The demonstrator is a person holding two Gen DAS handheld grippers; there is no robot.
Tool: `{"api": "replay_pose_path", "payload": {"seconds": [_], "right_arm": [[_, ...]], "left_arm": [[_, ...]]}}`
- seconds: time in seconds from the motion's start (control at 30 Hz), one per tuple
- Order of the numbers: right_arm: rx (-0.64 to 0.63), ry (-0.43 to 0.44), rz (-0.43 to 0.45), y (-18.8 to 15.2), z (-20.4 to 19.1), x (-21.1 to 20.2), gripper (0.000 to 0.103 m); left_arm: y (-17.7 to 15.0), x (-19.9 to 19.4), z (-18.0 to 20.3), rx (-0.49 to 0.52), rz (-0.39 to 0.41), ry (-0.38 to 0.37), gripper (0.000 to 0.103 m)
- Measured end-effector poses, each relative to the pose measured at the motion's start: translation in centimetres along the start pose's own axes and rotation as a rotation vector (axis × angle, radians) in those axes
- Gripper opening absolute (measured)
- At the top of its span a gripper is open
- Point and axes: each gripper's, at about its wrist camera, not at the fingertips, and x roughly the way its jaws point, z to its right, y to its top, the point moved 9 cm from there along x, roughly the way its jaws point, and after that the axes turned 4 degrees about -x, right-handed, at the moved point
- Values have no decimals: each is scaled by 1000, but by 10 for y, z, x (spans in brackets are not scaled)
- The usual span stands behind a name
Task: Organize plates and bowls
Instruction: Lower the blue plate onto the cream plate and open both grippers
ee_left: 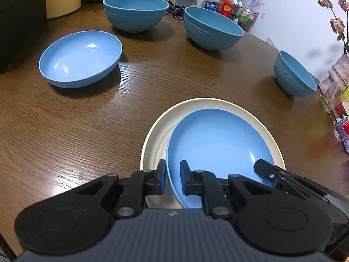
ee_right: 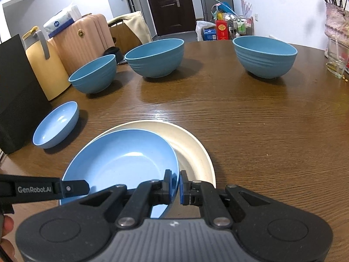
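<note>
Gripping shallow light-blue plastic plate (ee_left: 218,144) by opposite rims, left claw (ee_left: 172,179) and right claw (ee_right: 175,184) both clamped nearly shut on it, tilted over wide cream round plate (ee_left: 157,135) on brown wooden table (ee_left: 65,131), likely for stacking.

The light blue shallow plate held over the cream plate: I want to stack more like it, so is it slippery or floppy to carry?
The light blue shallow plate looks rigid: gripped only at its rim by the left gripper and right gripper, it keeps its shape. Its glossy surface probably makes it slippery. On the cream round plate it may slide rather than tip.
</note>
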Motion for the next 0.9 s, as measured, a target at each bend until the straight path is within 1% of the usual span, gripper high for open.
{"api": "replay_pose_path", "payload": {"seconds": [0.47, 0.57, 0.6, 0.63, 0.67, 0.73, 0.77, 0.8, 0.83, 0.87, 0.9], "right_arm": [[-2, -10, 12, 0, 4, 0, 7], [14, 13, -2, -1, 5, 0, 14], [18, 24, -2, -1, 4, 0, 16], [22, 30, 1, -1, 5, -1, 16], [25, 35, 6, -1, 5, -3, 17], [24, 40, 18, -1, 5, -8, 19], [22, 41, 27, -1, 5, -11, 24], [21, 41, 37, 0, 5, -15, 34], [18, 39, 51, 1, 5, -19, 38], [15, 36, 63, 2, 5, -23, 47], [13, 41, 76, 3, 5, -27, 53]], "left_arm": [[-2, 7, 3, 19, -9, -23, 15], [-1, 4, 4, 32, 0, -34, 16], [-1, 2, 5, 40, 5, -37, 19], [-1, 0, 6, 46, 12, -41, 24], [-1, -3, 7, 50, 21, -45, 26], [1, -10, 8, 59, 45, -47, 41], [1, -14, 7, 62, 59, -45, 45], [2, -19, 7, 65, 76, -41, 50], [3, -23, 7, 69, 91, -39, 53], [4, -27, 7, 72, 104, -39, 56], [5, -31, 6, 74, 118, -39, 63]]}}
